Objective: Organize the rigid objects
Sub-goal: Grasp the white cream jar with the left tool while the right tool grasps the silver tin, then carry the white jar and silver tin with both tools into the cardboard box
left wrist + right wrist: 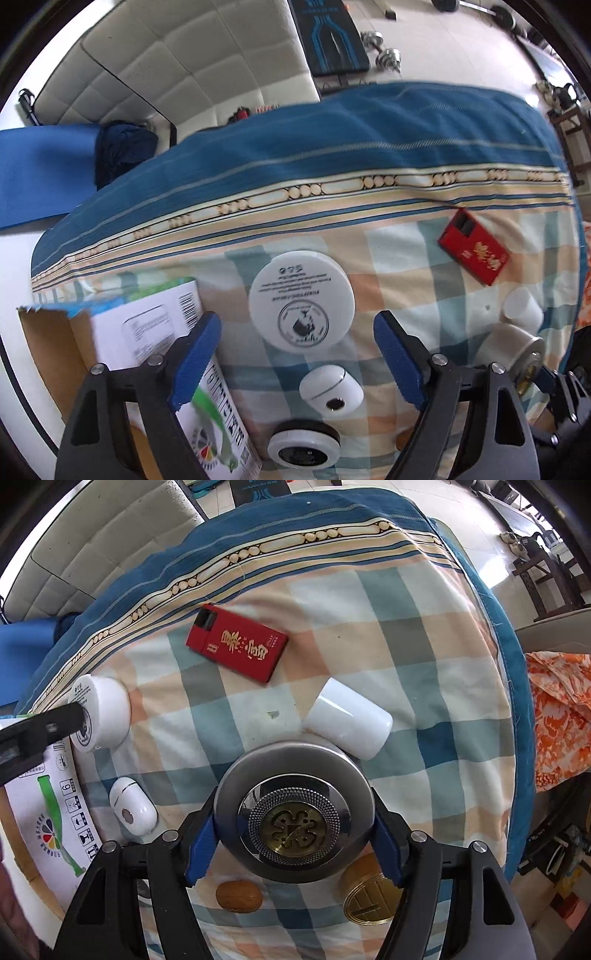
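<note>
My left gripper [295,319] points down at the checked cloth and stands open. A flat white round jar [301,301] lies between its blue pads, touching neither. Nearer the camera lie a small white oval case [330,391] and a black-and-white round disc [303,446]. The left pad hangs over a printed cardboard box [147,332]. My right gripper [293,823] is shut on a round silver tin [293,808] with a brass emblem, a pad pressing on each side. The same tin [517,354] shows at the right edge of the left wrist view.
A red flat box [236,646], a white cylinder [349,723] on its side, a walnut [239,895] and a gold round lid [369,897] lie on the cloth [406,627]. The cloth's blue edge drops off at the back and right. An orange patterned fabric [557,709] lies to the right.
</note>
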Demonstrator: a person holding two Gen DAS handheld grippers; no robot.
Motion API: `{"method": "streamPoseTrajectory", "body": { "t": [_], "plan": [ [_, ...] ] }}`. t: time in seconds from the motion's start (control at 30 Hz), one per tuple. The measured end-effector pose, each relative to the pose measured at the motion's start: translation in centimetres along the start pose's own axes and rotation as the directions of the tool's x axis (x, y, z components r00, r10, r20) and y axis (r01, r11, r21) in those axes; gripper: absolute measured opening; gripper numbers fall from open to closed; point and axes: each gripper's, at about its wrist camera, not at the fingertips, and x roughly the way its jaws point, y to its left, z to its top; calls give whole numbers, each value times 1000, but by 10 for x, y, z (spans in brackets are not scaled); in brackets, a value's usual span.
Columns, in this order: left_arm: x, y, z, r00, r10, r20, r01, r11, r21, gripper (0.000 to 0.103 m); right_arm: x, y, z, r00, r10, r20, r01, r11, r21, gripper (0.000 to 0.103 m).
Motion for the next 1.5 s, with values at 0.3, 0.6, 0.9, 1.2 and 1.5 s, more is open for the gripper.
{"method": "streamPoseTrajectory", "body": {
  "t": [0.3,0.6,0.9,1.2,1.5],
  "plan": [
    [48,-7,11,997,2,-79,0,999,33,68,9,-8,0,999,-29,-35,29,1000,1,74],
    [38,-11,-29,996,-65,-67,67,997,30,66,18,-7,-10,997,-30,-74,28,999,-37,74],
    [39,5,-18,991,-92,-93,94,995,17,69,28,4,-5,994,-73,-75,71,997,-34,74],
    [48,-10,-24,998,-58,-38,59,998,30,65,41,13,-1,995,-71,-76,70,997,-22,73],
    [10,-18,-51,992,-121,28,120,992,43,65,33,1,-12,997,-43,-62,40,998,-43,73]
  ]
}}
